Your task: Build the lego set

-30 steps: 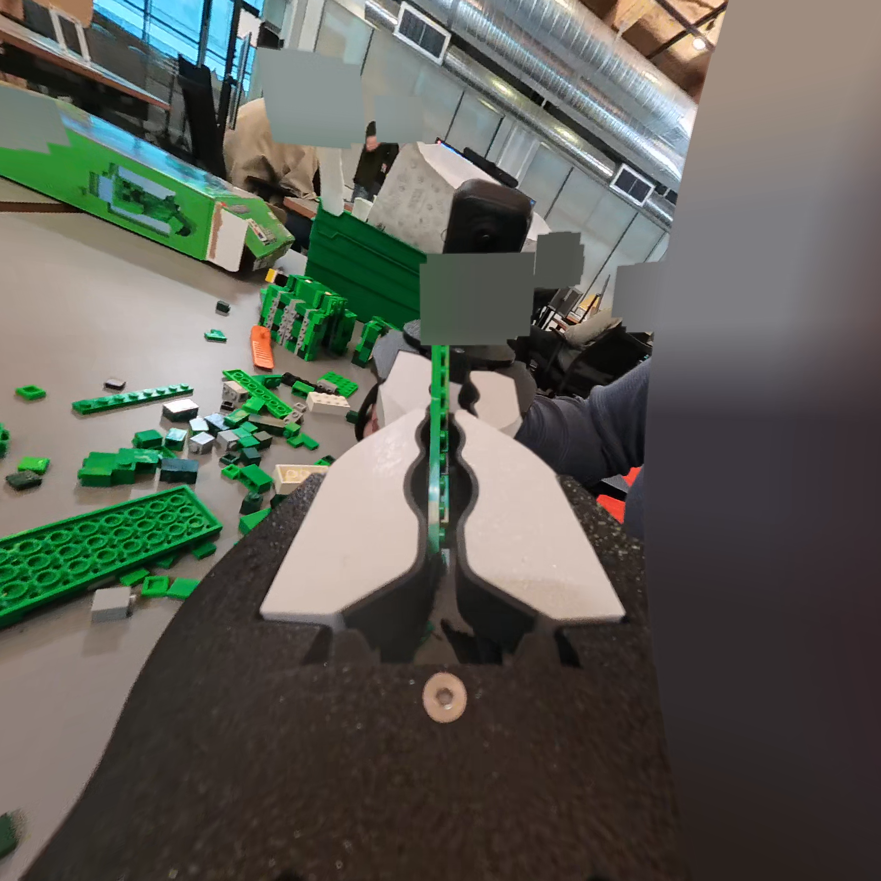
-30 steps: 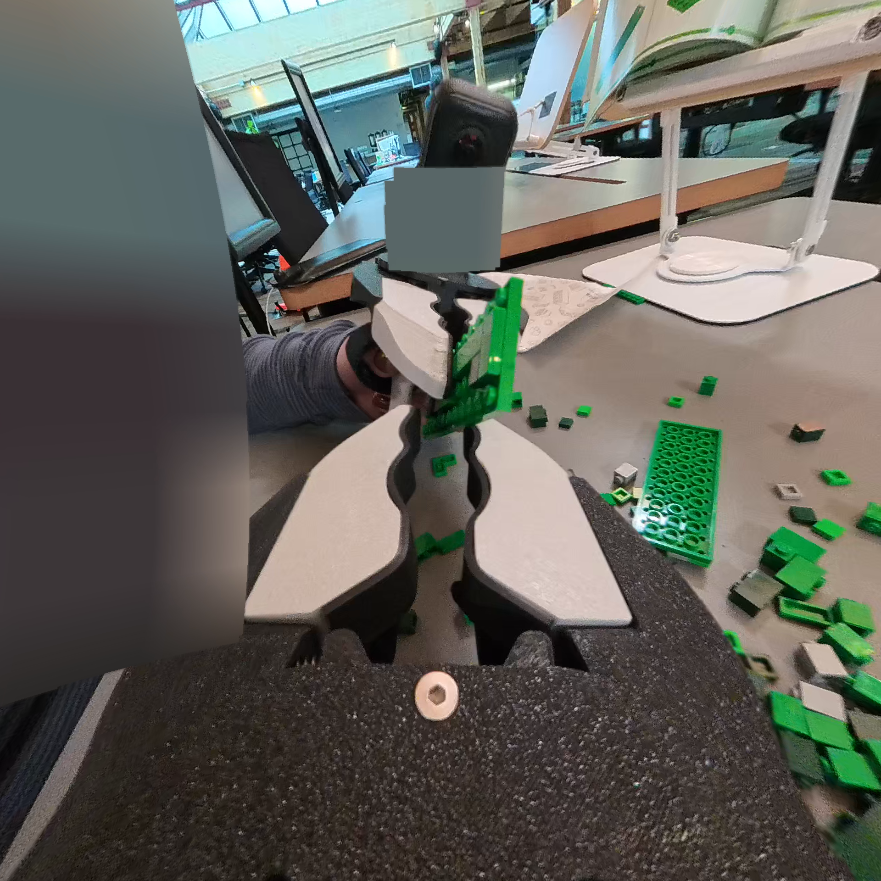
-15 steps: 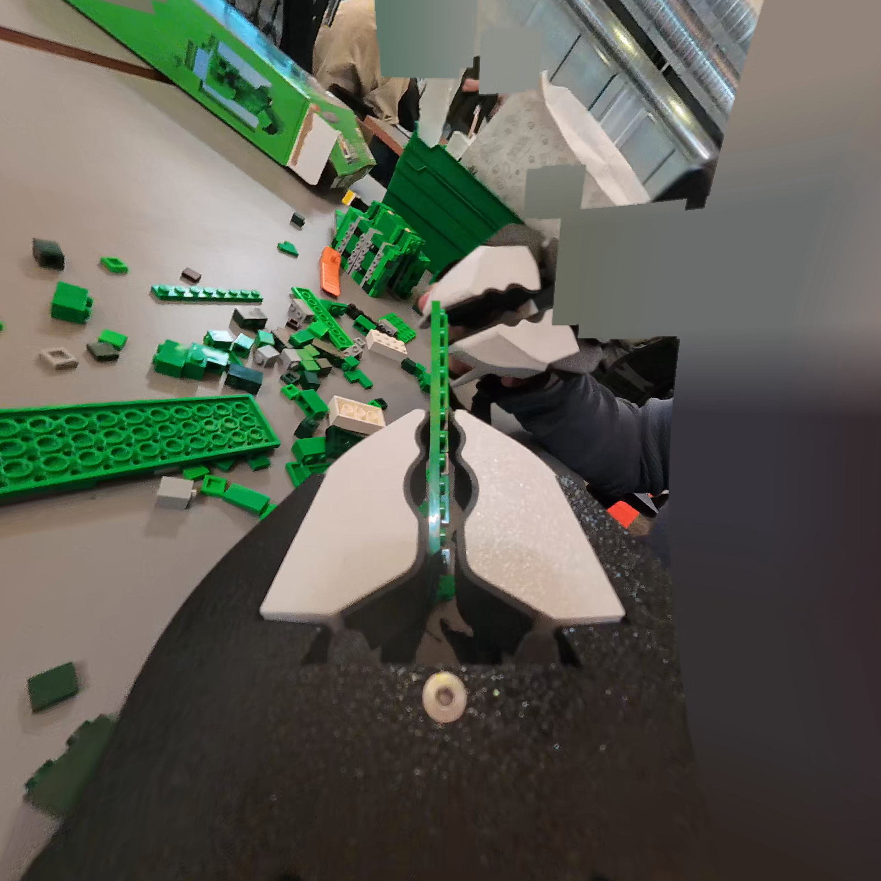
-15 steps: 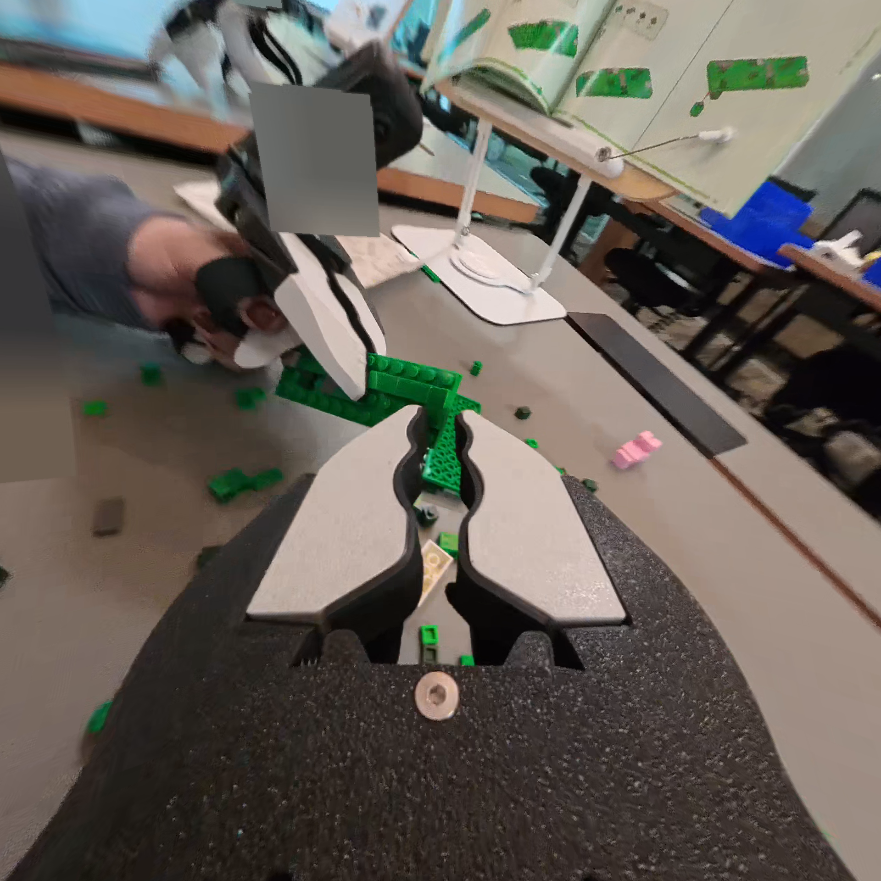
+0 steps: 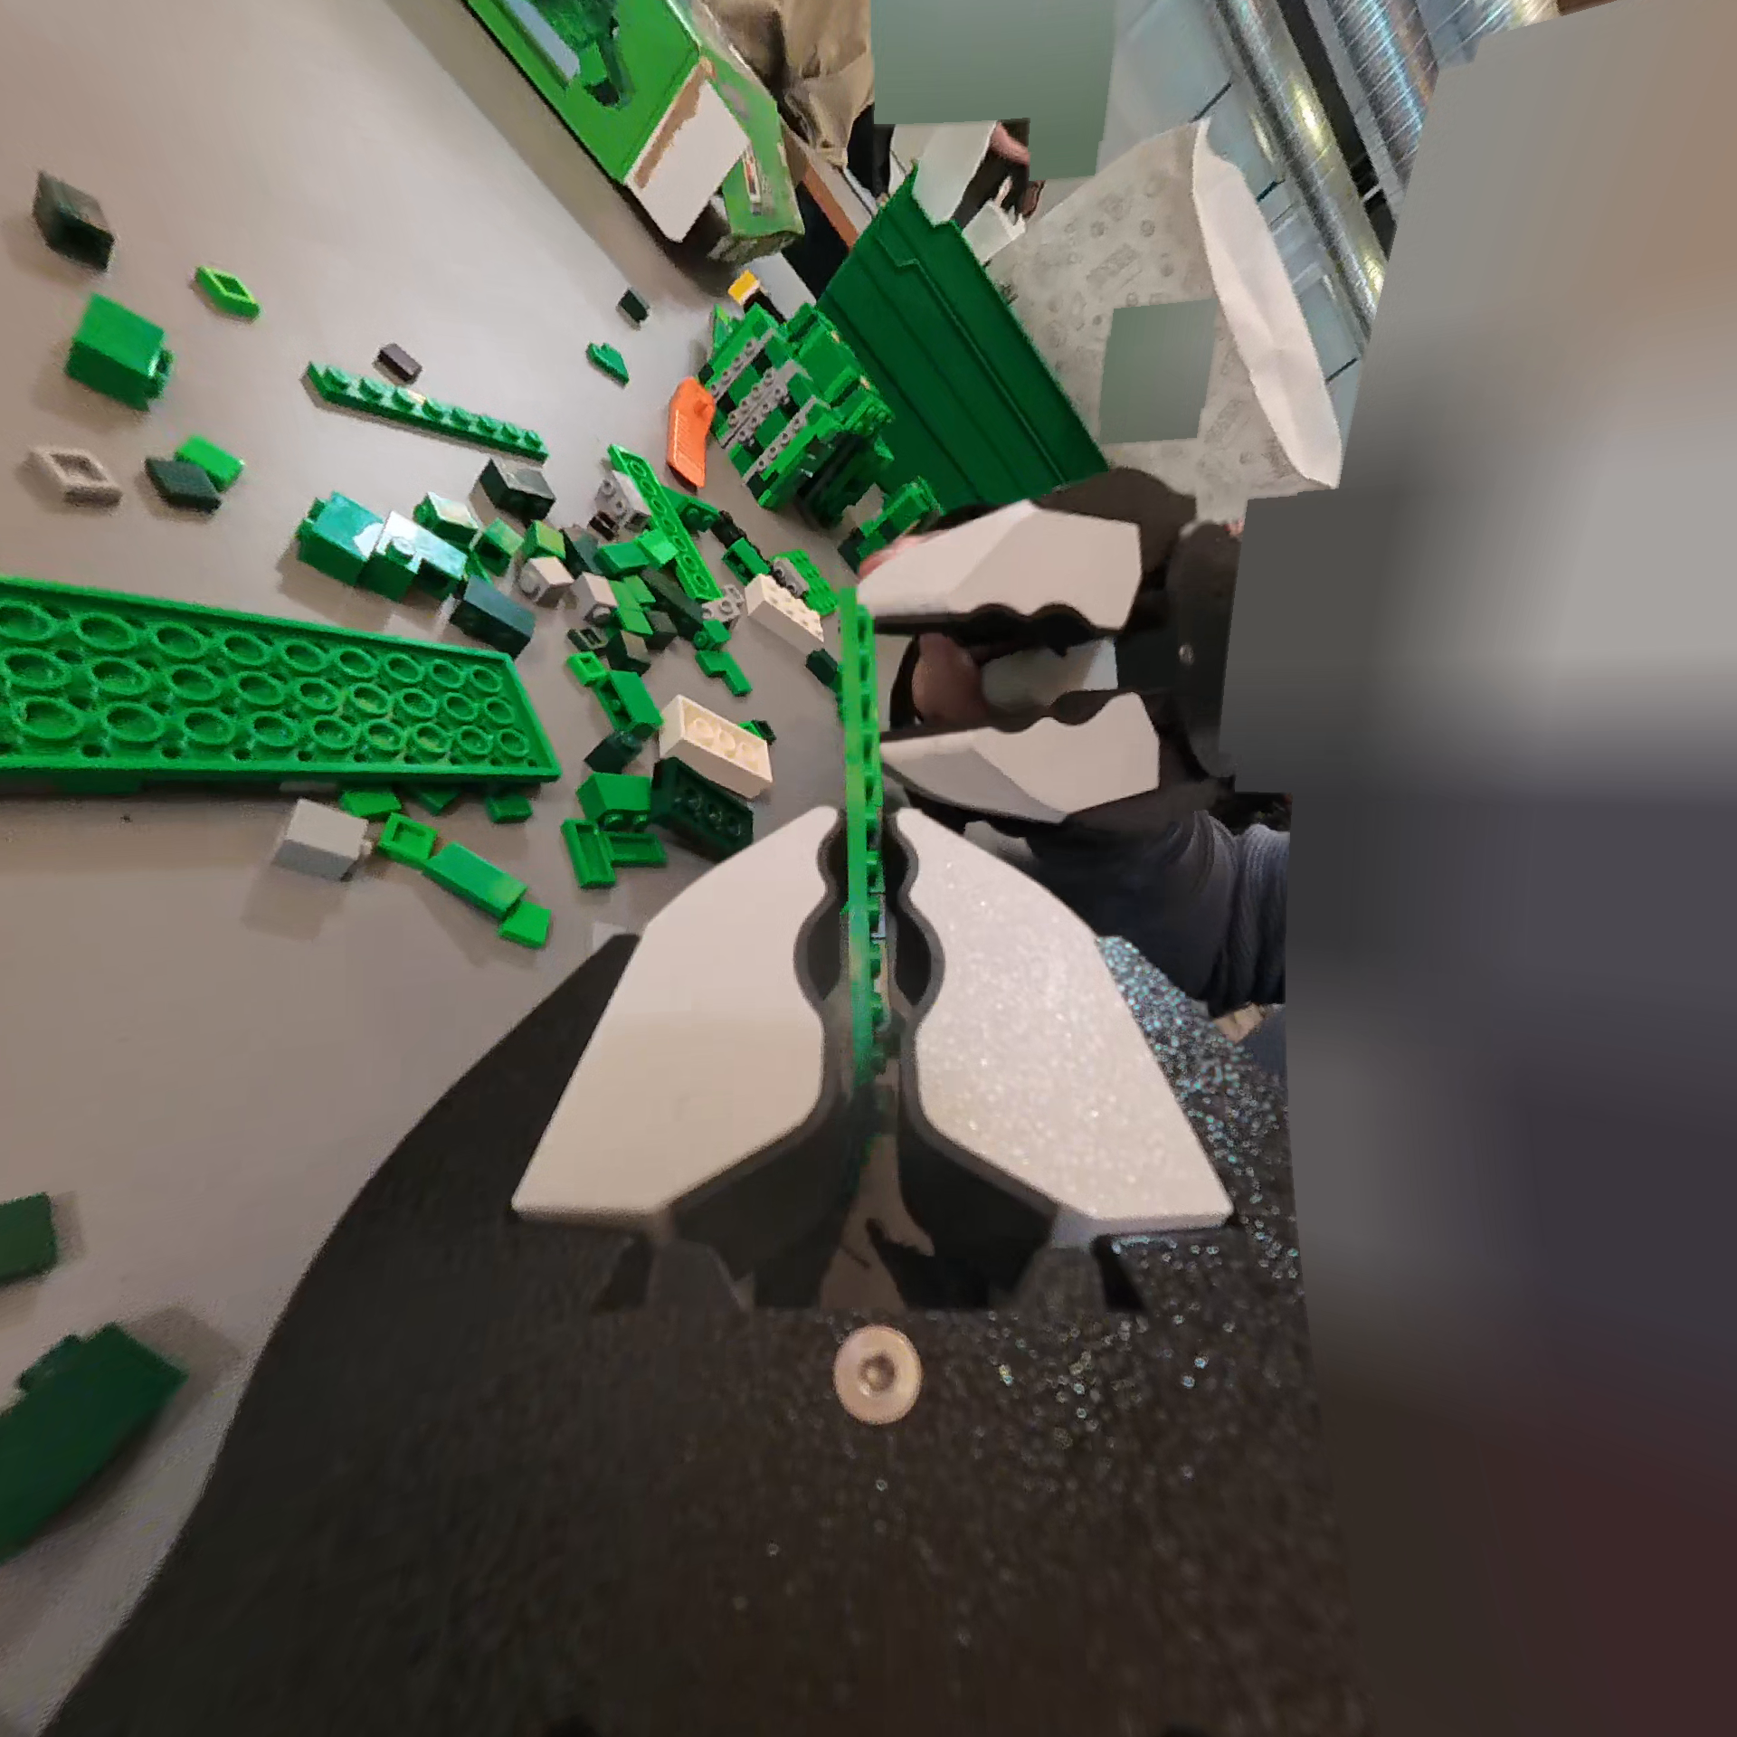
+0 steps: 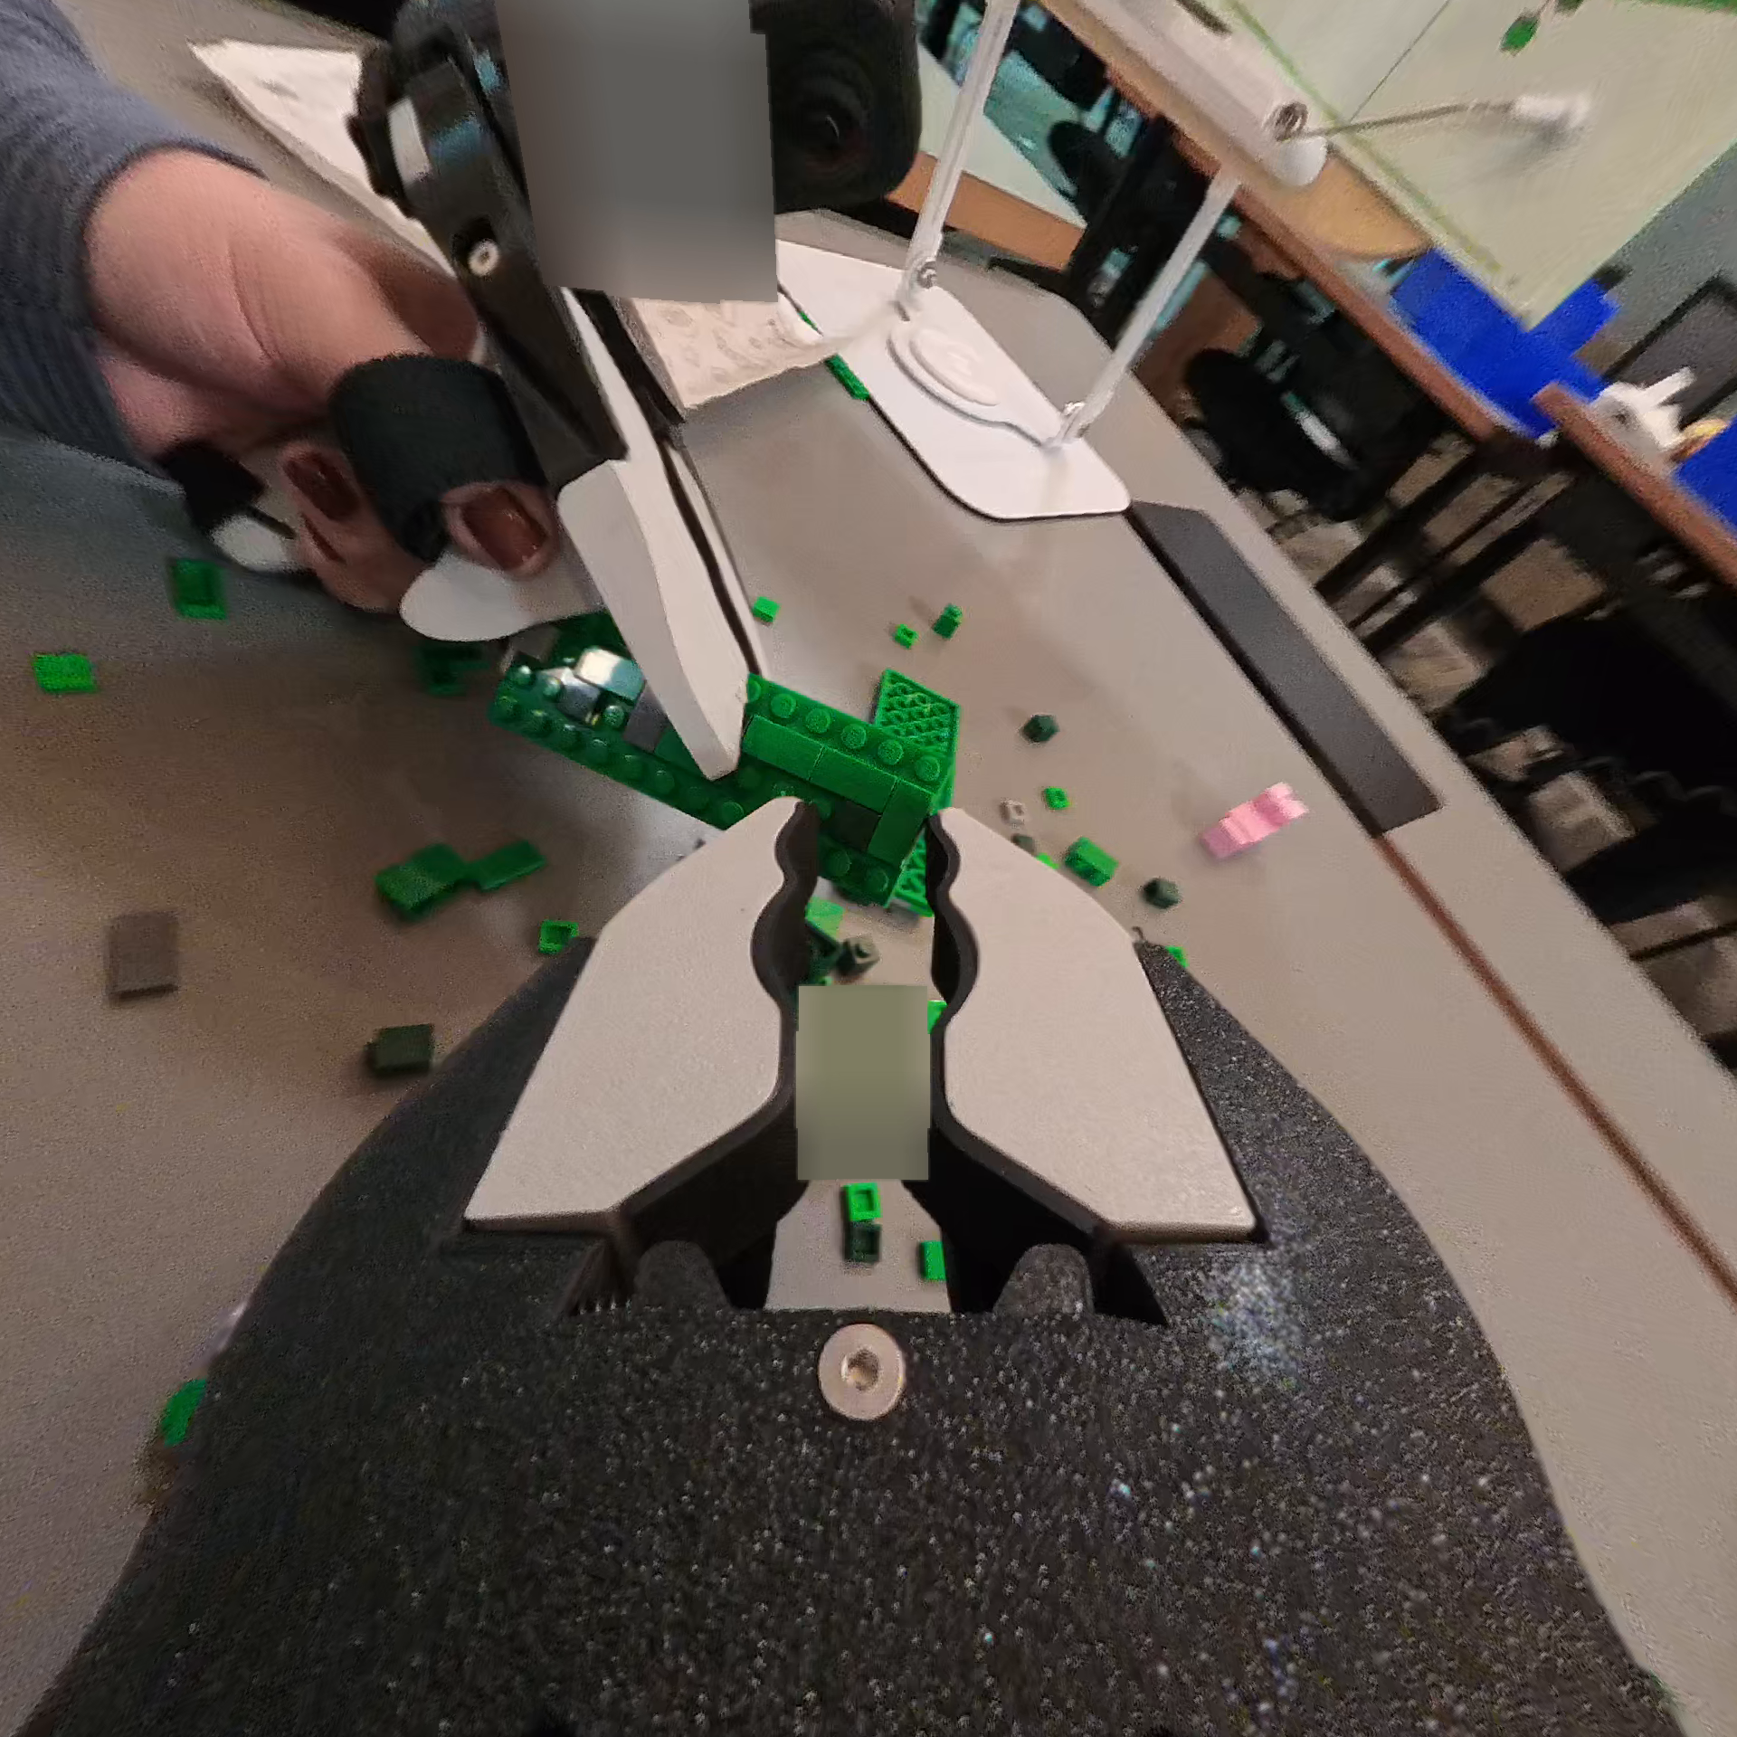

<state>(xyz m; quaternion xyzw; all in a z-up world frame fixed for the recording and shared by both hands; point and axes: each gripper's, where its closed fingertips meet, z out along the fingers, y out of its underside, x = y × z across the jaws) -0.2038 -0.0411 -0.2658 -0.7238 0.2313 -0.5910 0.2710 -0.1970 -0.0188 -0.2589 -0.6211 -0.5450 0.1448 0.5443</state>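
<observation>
The left gripper (image 5: 863, 827) is pinched tight on a green lego assembly (image 5: 857, 714), which its own camera sees only edge-on, as a thin studded strip running up between the fingers. The right gripper (image 6: 865, 818) has its jaws a clear gap apart, tips at the near end of that same assembly, though whether they touch it I cannot tell.

From the right wrist view the assembly (image 6: 827, 752) shows its studded face: stacked green plates with a grey piece near the far end, and a ribbed green plate standing up behind it. The left gripper (image 6: 696, 714) comes down on it from above, a person's hand (image 6: 282, 376) behind it.

The left wrist view looks across the grey table (image 5: 282, 987) instead: a long green baseplate (image 5: 254, 686) lying flat, a scatter of loose bricks (image 5: 620, 611), two white bricks (image 5: 716, 747), an orange piece (image 5: 689, 432), a green bin (image 5: 949, 376) and a green box (image 5: 677, 122). The right gripper (image 5: 888, 681) there lies sideways just beyond the strip's tip.

Only the right view shows a pink piece (image 6: 1255, 820) and a white stand (image 6: 996, 414) farther off.
</observation>
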